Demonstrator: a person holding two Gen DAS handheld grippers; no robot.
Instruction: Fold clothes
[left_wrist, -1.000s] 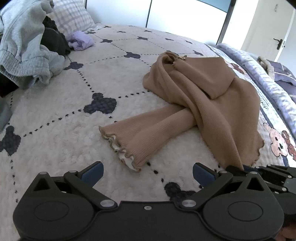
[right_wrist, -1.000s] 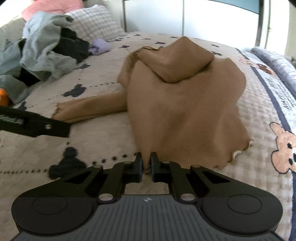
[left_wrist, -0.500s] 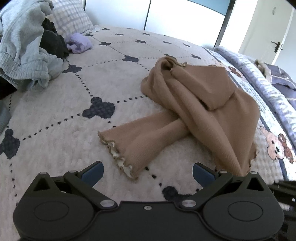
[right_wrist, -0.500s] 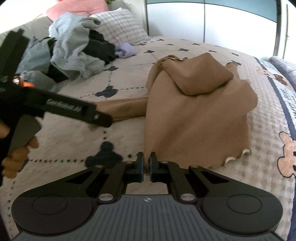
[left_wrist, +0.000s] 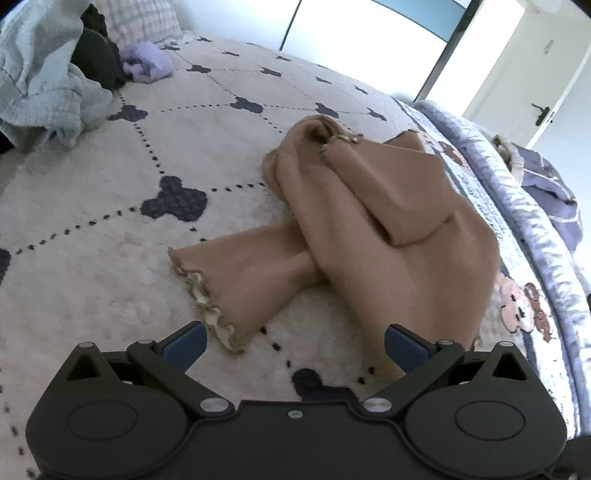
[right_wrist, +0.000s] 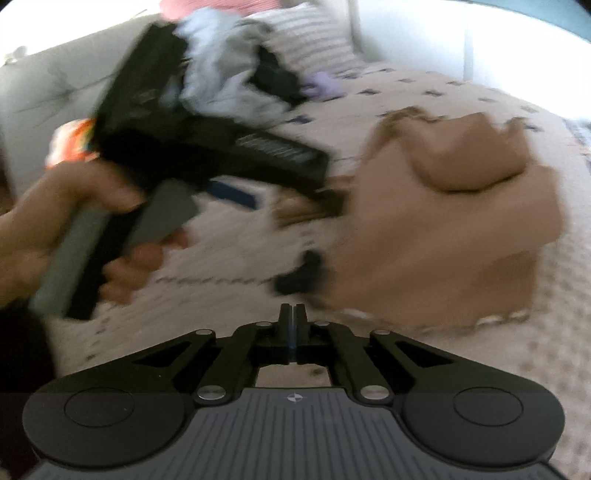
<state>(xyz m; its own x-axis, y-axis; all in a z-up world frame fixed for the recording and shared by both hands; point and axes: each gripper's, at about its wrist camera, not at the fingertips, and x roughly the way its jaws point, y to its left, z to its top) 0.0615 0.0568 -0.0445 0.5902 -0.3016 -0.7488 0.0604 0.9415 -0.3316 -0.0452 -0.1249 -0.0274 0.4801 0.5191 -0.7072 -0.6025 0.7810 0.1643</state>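
A tan ribbed top (left_wrist: 388, 236) lies crumpled on the bed (left_wrist: 110, 229), on a cream cover with dark mouse-head shapes. One sleeve (left_wrist: 243, 273) stretches away from the bunched body, ending in a frilled, pale-edged cuff just ahead of the left tool (left_wrist: 295, 341). A folded flap rests on top of the body, and a small frilled edge shows at its far end. The left tool's blue-padded fingers (left_wrist: 184, 343) stand wide apart, holding nothing, hovering just short of the cuff.

In the right wrist view the right tool (right_wrist: 292, 317) has its fingers pressed together; no cloth is visible between them, with the top's hem (right_wrist: 424, 317) just beyond. This view is heavily blurred: a hand (right_wrist: 74, 221) grips the left tool beside the top. Beyond the top, a heap of grey and black clothes (left_wrist: 48, 74) is cut off at the frame edge.
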